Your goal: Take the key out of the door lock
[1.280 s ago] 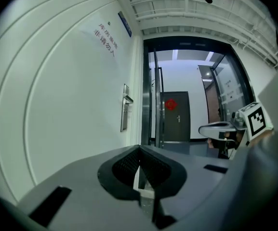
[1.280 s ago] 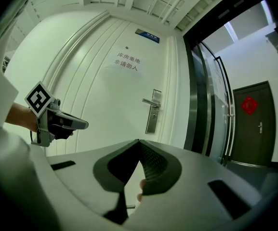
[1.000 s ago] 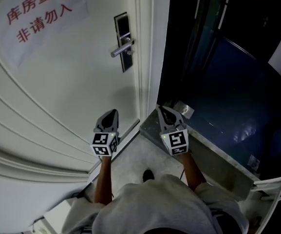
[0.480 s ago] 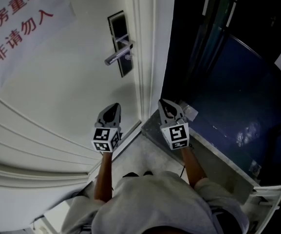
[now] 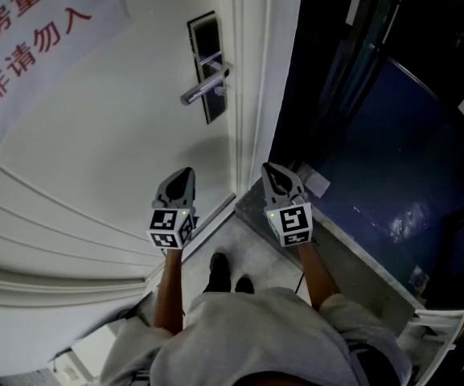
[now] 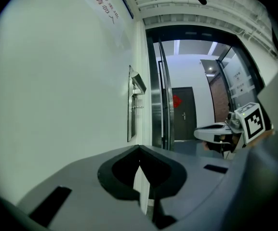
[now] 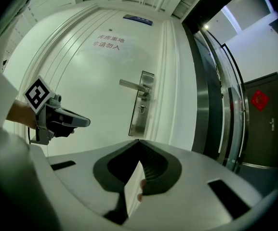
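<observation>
Key looks like the small round bit on the lock plate under the handle of the white door; I can't be sure. My left gripper and right gripper hang well below it over grey floor, jaws pinched together, empty; dark glass to the right

grey shirt, grey hand-held grippers, black-white marker cubes

Open air before lock plate, handle jutting

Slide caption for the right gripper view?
Right gripper, jaws shut, faces the white door's lock plate and lever handle; left gripper alongside.
</observation>
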Motion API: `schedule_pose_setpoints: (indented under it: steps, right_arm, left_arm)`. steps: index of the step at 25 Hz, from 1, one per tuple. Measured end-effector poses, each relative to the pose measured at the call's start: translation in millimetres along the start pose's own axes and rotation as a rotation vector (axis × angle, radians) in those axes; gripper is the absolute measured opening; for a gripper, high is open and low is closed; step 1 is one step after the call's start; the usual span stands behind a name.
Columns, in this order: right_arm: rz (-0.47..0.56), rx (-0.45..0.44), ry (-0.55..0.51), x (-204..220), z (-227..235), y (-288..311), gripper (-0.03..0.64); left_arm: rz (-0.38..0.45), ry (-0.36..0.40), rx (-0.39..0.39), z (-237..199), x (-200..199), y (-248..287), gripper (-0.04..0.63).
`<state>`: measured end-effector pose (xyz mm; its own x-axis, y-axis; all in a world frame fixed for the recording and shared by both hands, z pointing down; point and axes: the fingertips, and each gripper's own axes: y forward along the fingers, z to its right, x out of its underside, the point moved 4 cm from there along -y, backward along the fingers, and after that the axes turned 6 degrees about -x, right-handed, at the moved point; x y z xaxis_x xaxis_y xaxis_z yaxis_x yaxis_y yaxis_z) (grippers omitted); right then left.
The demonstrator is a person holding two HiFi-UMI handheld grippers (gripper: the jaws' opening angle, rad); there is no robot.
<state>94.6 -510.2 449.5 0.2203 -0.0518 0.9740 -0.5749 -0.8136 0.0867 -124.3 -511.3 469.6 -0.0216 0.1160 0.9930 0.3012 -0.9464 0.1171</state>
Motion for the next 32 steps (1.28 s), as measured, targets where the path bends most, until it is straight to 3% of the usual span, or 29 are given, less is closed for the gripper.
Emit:
schedule_pose_setpoints:
  steps: [18, 32]
  right_arm:
    - [0.014, 0.017, -0.014, -8, 2, 41, 0.023]
    - [0.055, -0.040, -0.176, -45, 18, 86, 0.023]
  left_arm:
    - [0.013, 0.004, 0.023, -19, -9, 14, 0.017]
    - [0.015, -0.008, -0.004, -30, -8, 0, 0.017]
